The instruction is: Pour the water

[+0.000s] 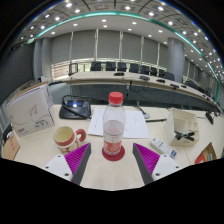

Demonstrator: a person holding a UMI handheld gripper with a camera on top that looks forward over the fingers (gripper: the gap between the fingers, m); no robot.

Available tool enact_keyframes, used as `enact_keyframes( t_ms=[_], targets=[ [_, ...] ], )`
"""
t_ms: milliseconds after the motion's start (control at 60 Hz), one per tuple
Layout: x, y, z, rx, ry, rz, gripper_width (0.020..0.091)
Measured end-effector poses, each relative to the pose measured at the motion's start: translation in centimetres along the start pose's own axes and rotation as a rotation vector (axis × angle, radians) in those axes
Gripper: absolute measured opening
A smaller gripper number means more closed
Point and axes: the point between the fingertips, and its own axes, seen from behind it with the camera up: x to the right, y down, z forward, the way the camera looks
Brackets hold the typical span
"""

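A clear water bottle (114,128) with a red cap stands upright on a red coaster (113,154) on the pale table. It stands just ahead of my gripper (113,160), about midway between the two fingers, with a wide gap at each side. The magenta pads (77,158) face inward and touch nothing; the gripper is open. A yellow mug (68,138) with a red inside stands to the bottle's left, beyond the left finger. To the right of the bottle stands a clear glass (184,125).
A white box (30,108) stands at the far left, and a dark bag (75,104) lies behind the mug. Papers (130,122) lie behind the bottle. Long desks with black chairs (130,70) fill the room beyond.
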Motion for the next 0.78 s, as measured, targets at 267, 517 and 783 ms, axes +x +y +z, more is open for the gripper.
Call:
enact_keyframes(
  t_ms=[267, 517, 783],
  targets=[
    [-3.6, 1.4, -15.7, -0.046, 0.068, 0.009, 0.0862],
    [-7.1, 3.8, -24.9, -0.060, 0.067, -0.004, 0.0860],
    [-8.3, 2.8, -28.1, -0.005, 0.083, -0.038, 0.0862]
  ],
)
